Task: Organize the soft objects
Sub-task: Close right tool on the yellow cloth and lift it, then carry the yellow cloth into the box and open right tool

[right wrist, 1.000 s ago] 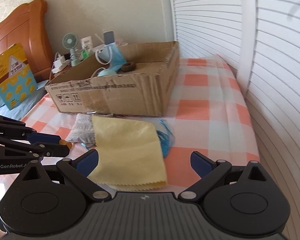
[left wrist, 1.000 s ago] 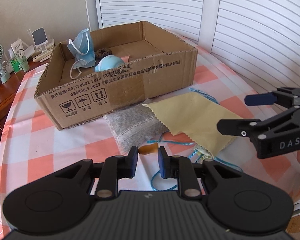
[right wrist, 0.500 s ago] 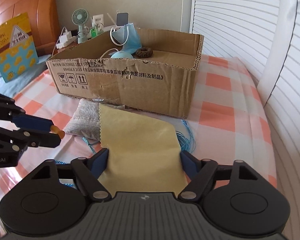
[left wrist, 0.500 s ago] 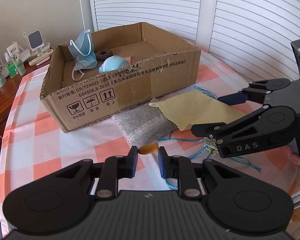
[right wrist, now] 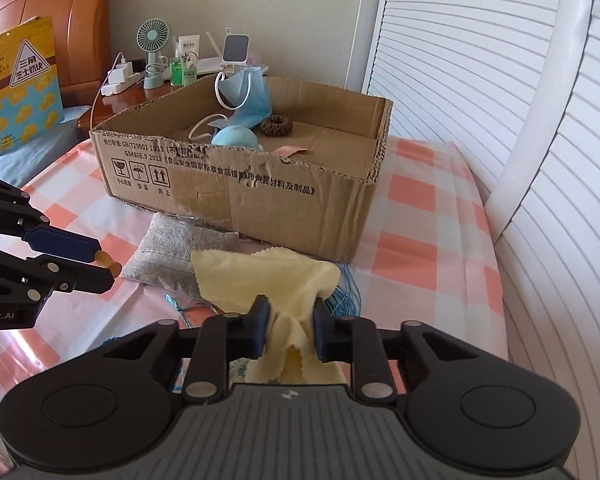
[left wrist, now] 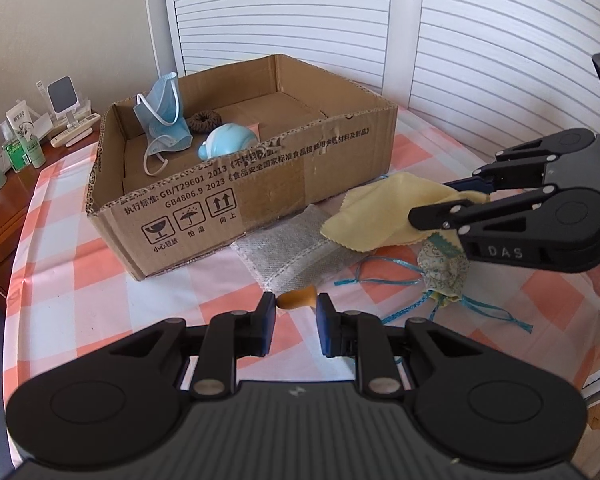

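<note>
- The right tool (right wrist: 288, 328) has just pressed in on the yellow cloth (right wrist: 260, 280); a second ago its fingers were spread wide above the cloth lying flat.
- The cloth is now bunched and lifted at one side, and the far part droops toward the grey pouch (left wrist: 296, 244).
- Lifting it has uncovered a small patterned sachet (left wrist: 444, 272) with blue strings, lying on the checked bench (left wrist: 80, 280) just under the right tool.
- The left tool (left wrist: 296, 312) has not changed: it pinches a small orange piece (left wrist: 296, 300) between its nearly closed fingers and hovers near the pouch.
- The cardboard box (left wrist: 260, 184) stands just behind the pouch, with a blue face mask (left wrist: 164, 120), a brown hair tie (left wrist: 204, 120) and a pale blue round thing (left wrist: 228, 146) inside.
- My guess: with the cloth gripped, carrying it into the box comes next; pouch and sachet remain outside.
</note>
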Motion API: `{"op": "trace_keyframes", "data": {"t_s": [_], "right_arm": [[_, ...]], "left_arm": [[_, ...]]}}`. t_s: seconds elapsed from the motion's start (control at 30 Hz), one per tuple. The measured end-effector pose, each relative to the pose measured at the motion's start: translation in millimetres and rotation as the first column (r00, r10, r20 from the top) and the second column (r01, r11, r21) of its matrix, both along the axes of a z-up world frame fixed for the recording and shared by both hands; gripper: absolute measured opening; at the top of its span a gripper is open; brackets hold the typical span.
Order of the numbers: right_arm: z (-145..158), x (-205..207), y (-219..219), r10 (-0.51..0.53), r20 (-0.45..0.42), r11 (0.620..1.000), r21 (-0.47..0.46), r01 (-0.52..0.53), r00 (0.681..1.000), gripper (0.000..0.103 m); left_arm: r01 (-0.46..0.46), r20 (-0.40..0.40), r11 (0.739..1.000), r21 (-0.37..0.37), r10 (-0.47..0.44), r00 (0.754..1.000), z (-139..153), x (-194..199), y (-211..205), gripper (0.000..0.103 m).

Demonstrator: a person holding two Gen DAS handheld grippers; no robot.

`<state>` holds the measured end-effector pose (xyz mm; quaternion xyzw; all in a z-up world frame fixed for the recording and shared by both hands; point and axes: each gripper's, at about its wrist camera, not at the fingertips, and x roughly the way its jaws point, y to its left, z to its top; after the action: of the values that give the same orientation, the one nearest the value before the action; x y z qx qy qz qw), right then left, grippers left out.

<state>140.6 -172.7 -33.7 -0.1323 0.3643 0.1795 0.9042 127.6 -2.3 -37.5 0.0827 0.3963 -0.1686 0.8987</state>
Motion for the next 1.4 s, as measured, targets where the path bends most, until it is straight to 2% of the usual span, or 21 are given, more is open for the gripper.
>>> {"op": "trace_keyframes", "data": {"t_s": [0.07, 0.23, 0.5, 0.9, 1.13, 1.33, 1.37, 1.4], "right_arm": [[2, -1, 0, 0.003, -0.002, 1.0, -0.003, -0.003, 1.0, 0.023], [7, -8, 2, 0.003, 0.013, 1.0, -0.007, -0.002, 1.0, 0.015], [29, -17, 1, 0.025, 0.058, 1.0, -0.011, -0.025, 0.998, 0.013], [80, -12, -2, 0.064, 0.159, 0.998, -0.017, -0.062, 0.985, 0.013], [105, 26, 10, 0.061, 0.222, 0.998, 0.015, -0.066, 0.973, 0.013], [104, 88, 30, 0.043, 0.189, 0.996, 0.071, -0.057, 0.981, 0.014], [100, 97, 32, 0.042, 0.177, 0.996, 0.071, -0.055, 0.983, 0.015], [96, 107, 33, 0.049, 0.155, 0.995, 0.078, -0.061, 0.987, 0.022]], "left_arm": [[0.005, 0.005, 1.0, 0.001, -0.005, 1.0, 1, -1, 1, 0.02], [0.016, 0.021, 1.0, 0.006, -0.016, 1.0, 5, -6, 2, 0.02], [0.031, 0.034, 0.999, 0.013, -0.032, 0.999, 13, -11, 5, 0.02], [0.056, 0.073, 0.998, 0.029, -0.058, 0.996, 40, -12, 12, 0.02], [0.062, 0.092, 0.998, 0.032, -0.064, 0.994, 57, -2, 16, 0.02], [0.045, 0.129, 0.998, 0.045, -0.051, 0.99, 70, 17, 15, 0.02], [0.041, 0.13, 0.998, 0.045, -0.047, 0.99, 71, 20, 15, 0.02], [0.037, 0.129, 0.998, 0.046, -0.043, 0.991, 71, 25, 15, 0.02]]}}
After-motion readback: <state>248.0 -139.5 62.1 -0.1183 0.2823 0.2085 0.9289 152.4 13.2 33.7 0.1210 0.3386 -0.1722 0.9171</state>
